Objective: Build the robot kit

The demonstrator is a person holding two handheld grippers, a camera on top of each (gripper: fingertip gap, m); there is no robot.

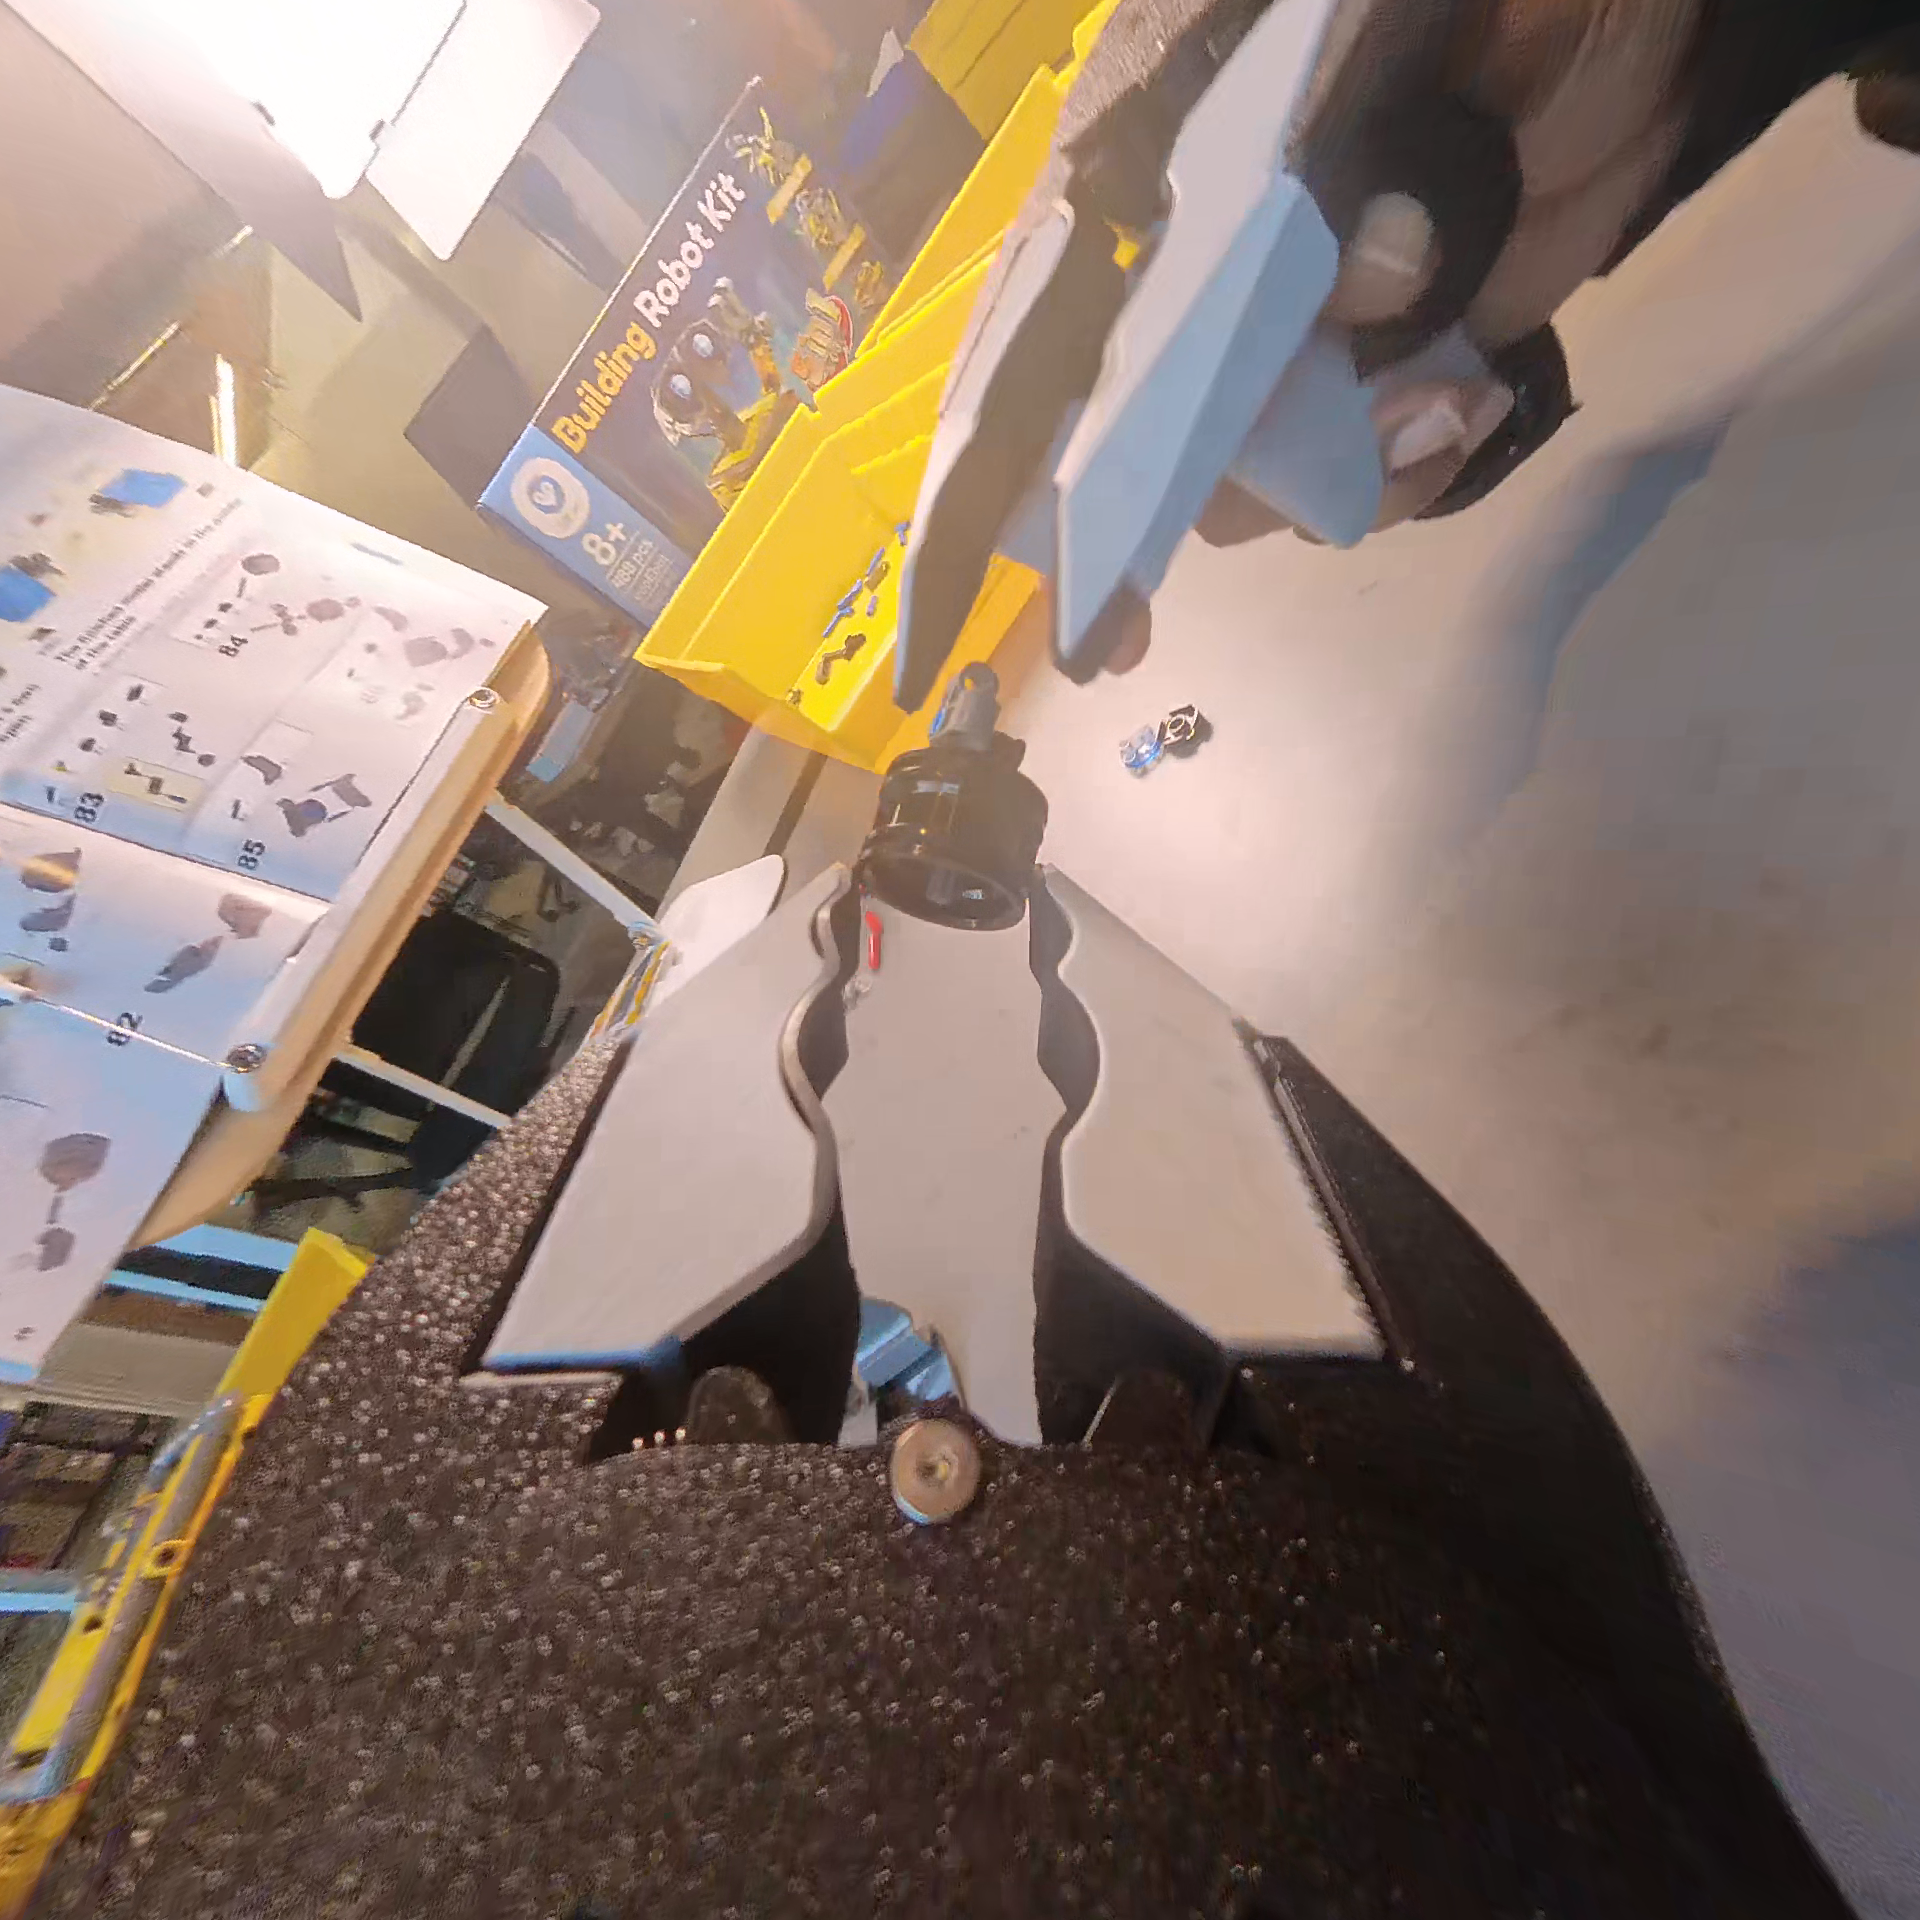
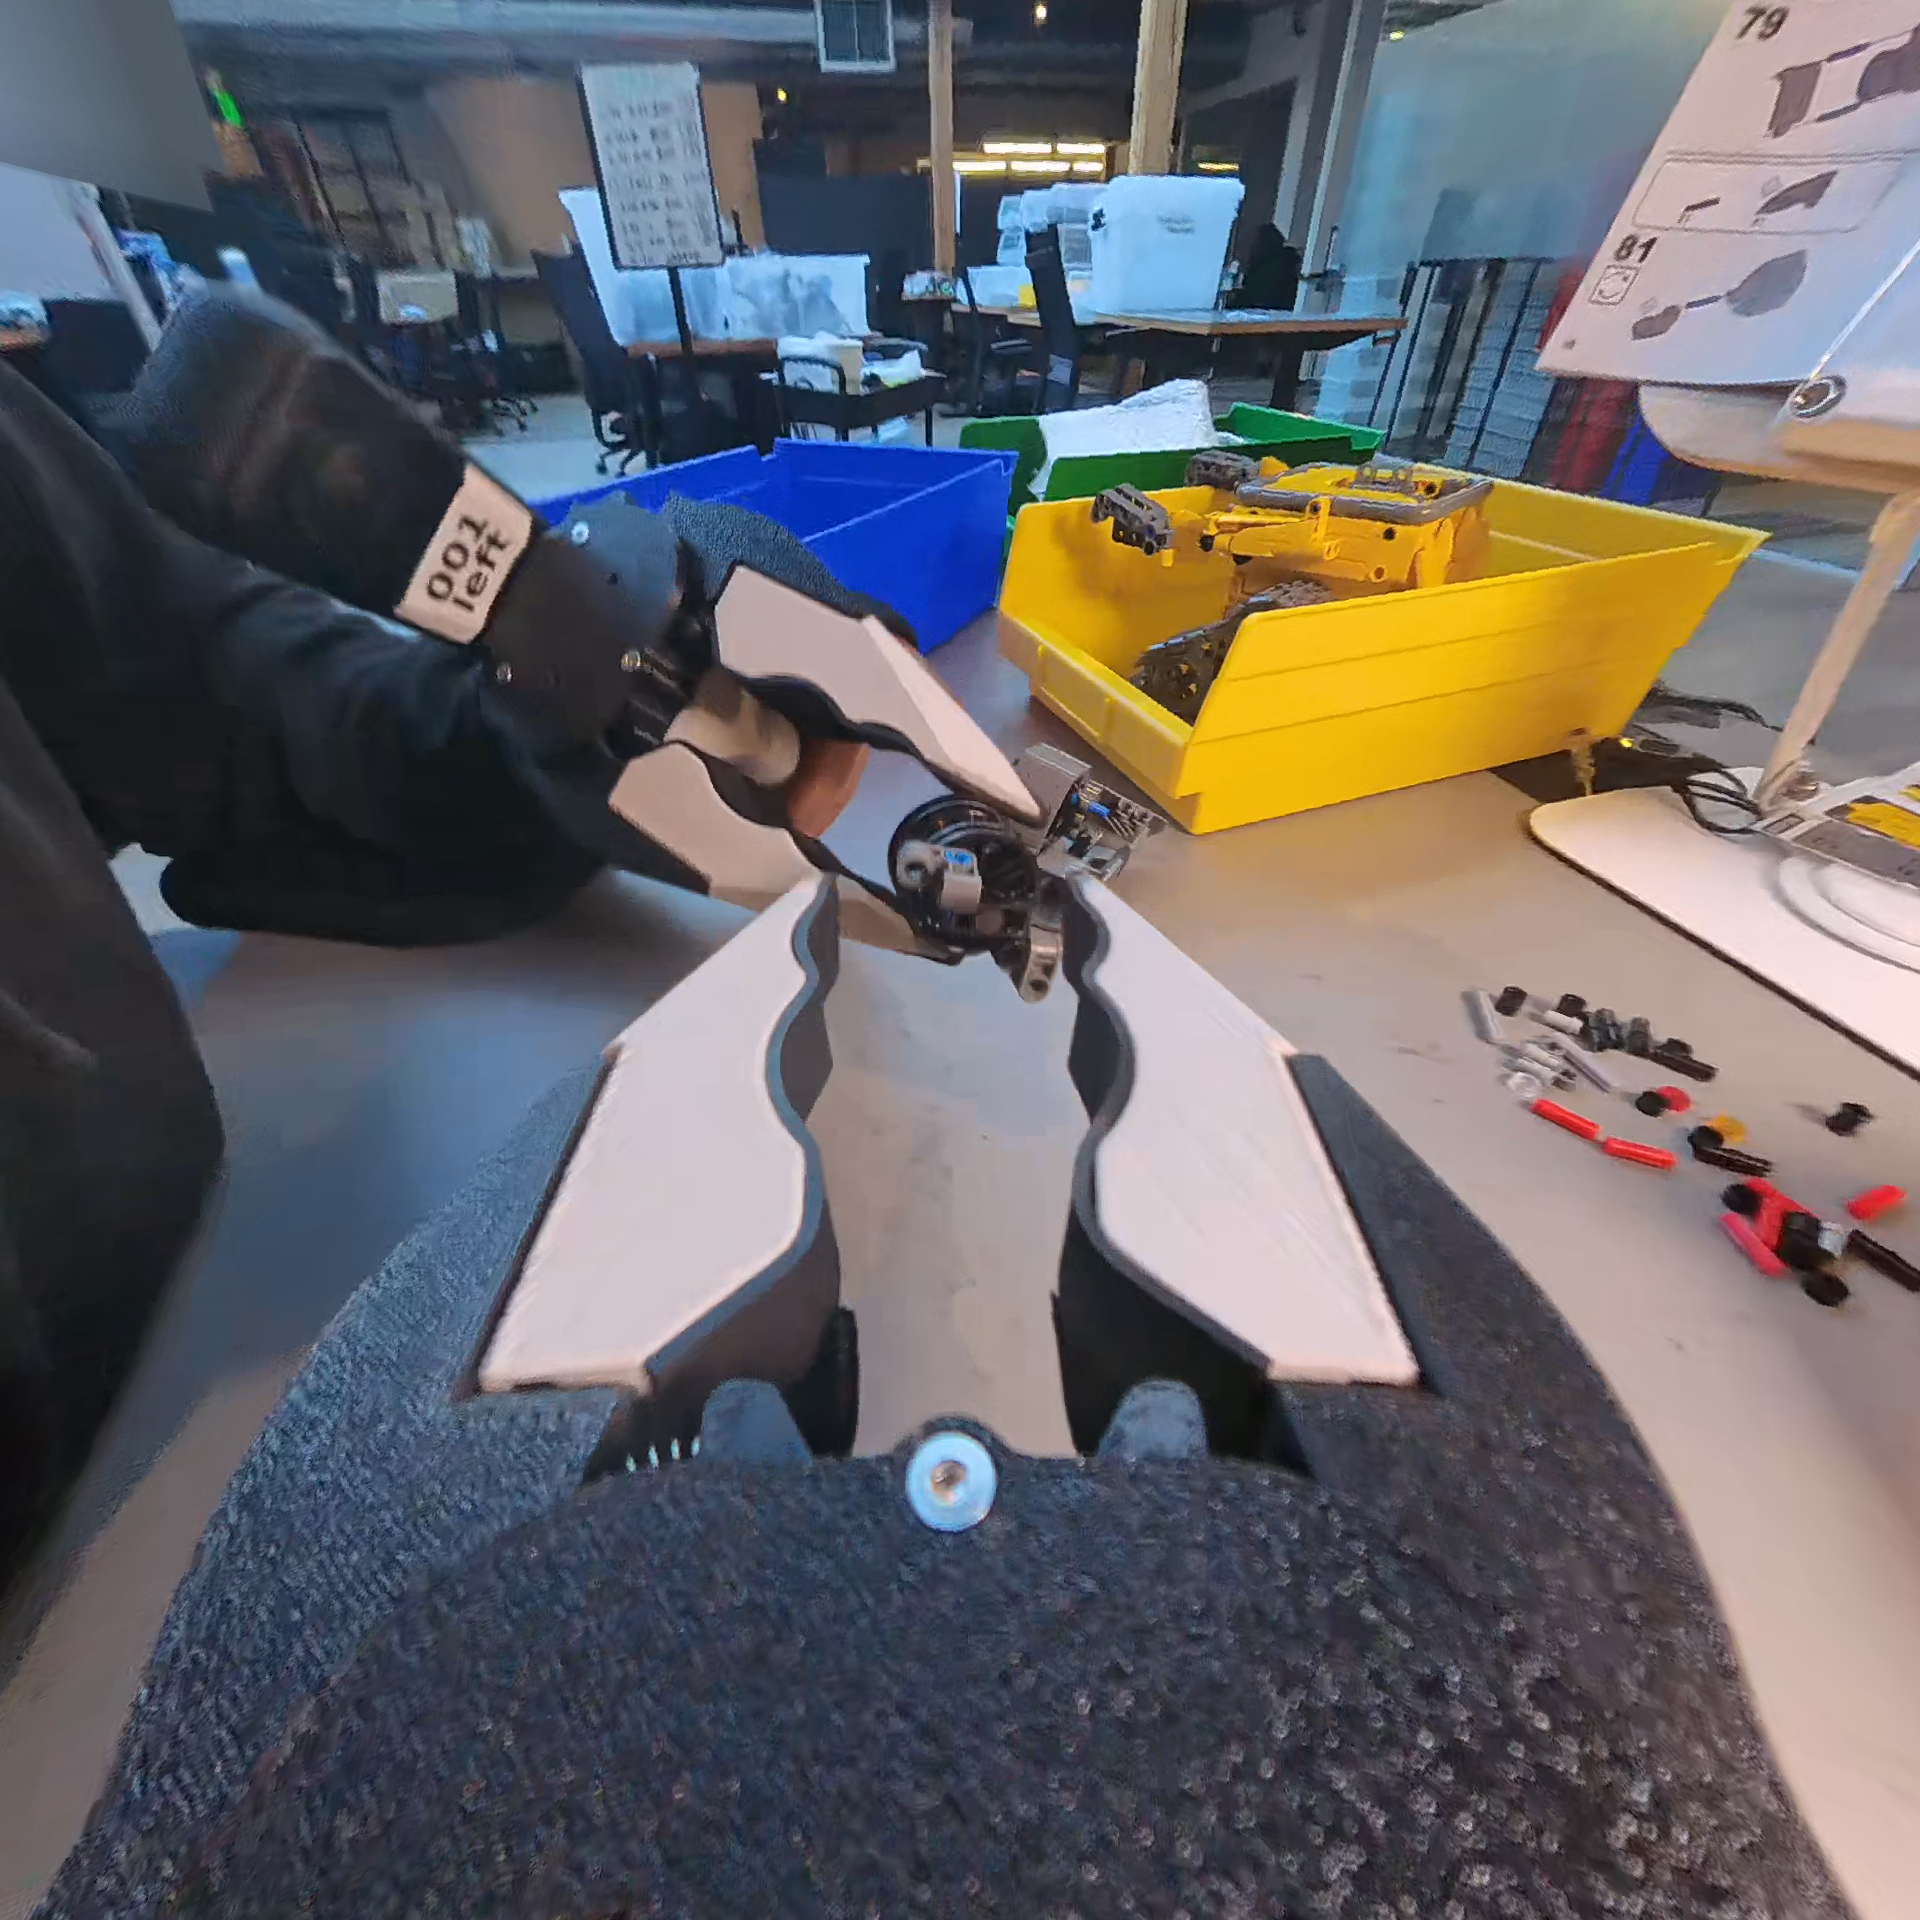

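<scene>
Right wrist view: left gripper (image 2: 971, 831) clamped on black round toy-brick wheel assembly (image 2: 977, 873); right gripper (image 2: 951, 914) apart around it. Could slip onto grey desk (image 2: 1299, 935) if loosened.

Both grippers at one small assembly

Left gripper (image 1: 948, 883): tilted hard, jaws closed on a black wheel-like part held at the tips. In the right wrist view it comes in from the left (image 2: 940, 831), upper finger (image 2: 883, 675) angled down, lower finger beneath; a black-gloved hand (image 2: 582, 623) and dark sleeve (image 2: 260, 727) behind it.

Right gripper (image 2: 951, 935): jaws parted, fingertips flanking the same assembly; contact on the right tip looks likely, but not sure. In the left wrist view it reaches down from the upper right (image 1: 1008, 655), blurred, with a gloved hand (image 1: 1455, 208) gripping it.
</scene>
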